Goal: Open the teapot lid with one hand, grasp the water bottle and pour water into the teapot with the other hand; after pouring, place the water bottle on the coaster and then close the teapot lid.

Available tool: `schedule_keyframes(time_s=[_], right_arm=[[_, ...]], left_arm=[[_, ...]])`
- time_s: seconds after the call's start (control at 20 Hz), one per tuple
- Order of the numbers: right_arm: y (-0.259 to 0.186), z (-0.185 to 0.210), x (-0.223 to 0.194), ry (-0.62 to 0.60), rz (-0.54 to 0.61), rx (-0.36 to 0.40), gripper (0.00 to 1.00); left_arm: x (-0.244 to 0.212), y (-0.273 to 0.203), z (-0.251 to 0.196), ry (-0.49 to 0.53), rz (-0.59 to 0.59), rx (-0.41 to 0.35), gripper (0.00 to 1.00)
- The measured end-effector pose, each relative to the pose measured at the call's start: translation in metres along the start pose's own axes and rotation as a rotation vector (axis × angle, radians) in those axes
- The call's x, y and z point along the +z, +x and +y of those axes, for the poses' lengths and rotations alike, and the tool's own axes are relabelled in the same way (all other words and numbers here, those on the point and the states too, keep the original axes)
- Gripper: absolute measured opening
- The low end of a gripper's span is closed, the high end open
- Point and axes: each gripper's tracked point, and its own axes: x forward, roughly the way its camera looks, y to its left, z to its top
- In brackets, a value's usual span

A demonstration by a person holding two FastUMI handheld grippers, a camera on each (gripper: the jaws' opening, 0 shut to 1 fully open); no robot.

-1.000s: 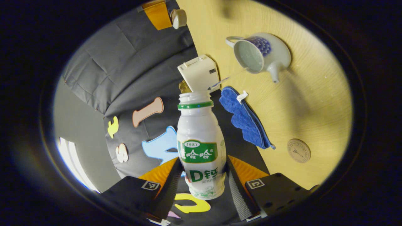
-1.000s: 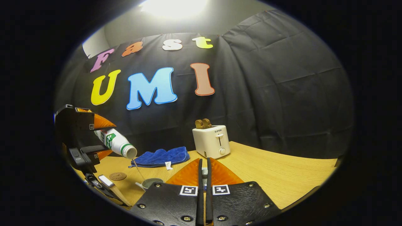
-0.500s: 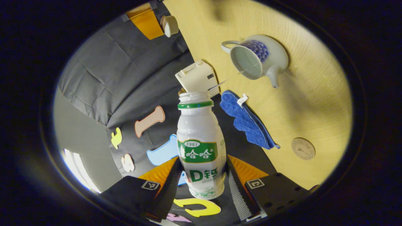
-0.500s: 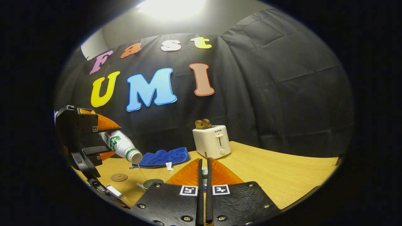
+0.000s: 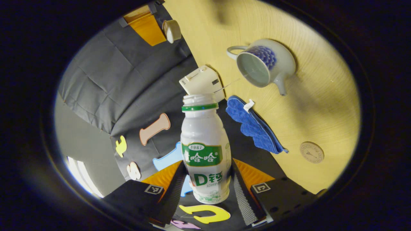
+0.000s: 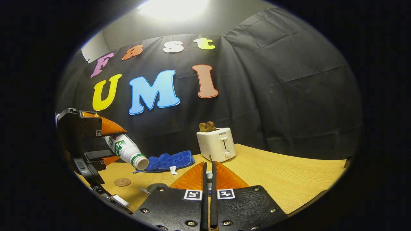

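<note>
Pouring white green-banded water bottle [image 5: 205,150], uncapped, tilted

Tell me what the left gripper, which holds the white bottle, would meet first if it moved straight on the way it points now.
Probably the white toaster: in the left gripper view it lies just past the mouth of the white plastic bottle with the green label that the left gripper holds. Depth is unclear, so the black cloth wall behind may come first.

Staged recording booth, not a real kitchen: black cloth wall [image 6: 273,96] hung behind a wooden table [image 6: 282,179]. Household props along the table's back edge: toaster [image 6: 216,144], blue towel [image 6: 168,160]; coaster [image 6: 122,182] toward the left edge.
</note>
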Motion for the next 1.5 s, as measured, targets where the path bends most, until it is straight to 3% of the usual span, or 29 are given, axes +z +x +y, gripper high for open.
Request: schedule_keyframes(time_s=[0.1,0.15,0.25,0.35,0.4,0.6,0.75,0.95,1.1,1.15,1.2,1.4,1.5], right_arm=[[0.000,-0.001,-0.001,0.002,0.003,-0.003,0.03],[0.000,-0.002,-0.002,0.002,0.005,-0.006,0.03],[0.000,-0.003,-0.002,0.002,0.003,-0.011,0.03],[0.000,-0.005,-0.001,0.010,-0.001,-0.015,0.02],[0.000,-0.006,0.000,0.016,-0.004,-0.017,0.03],[0.003,-0.003,-0.006,0.025,0.015,-0.008,0.03],[0.005,0.002,-0.012,0.006,0.038,0.007,0.03],[0.009,0.014,-0.020,-0.045,0.059,0.035,0.03],[0.011,0.030,-0.022,-0.078,0.067,0.077,0.02],[0.013,0.035,-0.023,-0.087,0.070,0.090,0.02],[0.015,0.042,-0.024,-0.095,0.077,0.106,0.02],[0.019,0.079,-0.028,-0.140,0.109,0.188,0.02],[0.023,0.097,-0.029,-0.173,0.110,0.220,0.02]], left_arm=[[0.002,0.001,-0.003,-0.035,-0.006,-0.013,0.89],[0.002,0.002,-0.005,-0.058,-0.006,-0.016,0.85],[0.002,0.002,-0.013,-0.138,-0.008,-0.036,0.90],[0.000,0.000,-0.030,-0.270,0.002,-0.080,0.85],[-0.001,0.000,-0.038,-0.346,0.005,-0.100,0.90],[-0.003,-0.011,-0.065,-0.665,0.034,-0.134,0.90],[-0.006,-0.022,-0.069,-0.907,0.058,-0.092,0.90],[-0.010,-0.021,-0.072,-1.136,0.086,-0.045,0.89],[-0.016,-0.018,-0.081,-1.296,0.108,-0.049,0.90],[-0.016,-0.018,-0.088,-1.359,0.116,-0.054,0.84],[-0.020,-0.017,-0.089,-1.424,0.126,-0.062,0.90],[-0.030,-0.015,-0.098,-1.685,0.177,-0.081,0.90],[-0.029,-0.021,-0.113,-1.779,0.200,-0.090,0.85]])
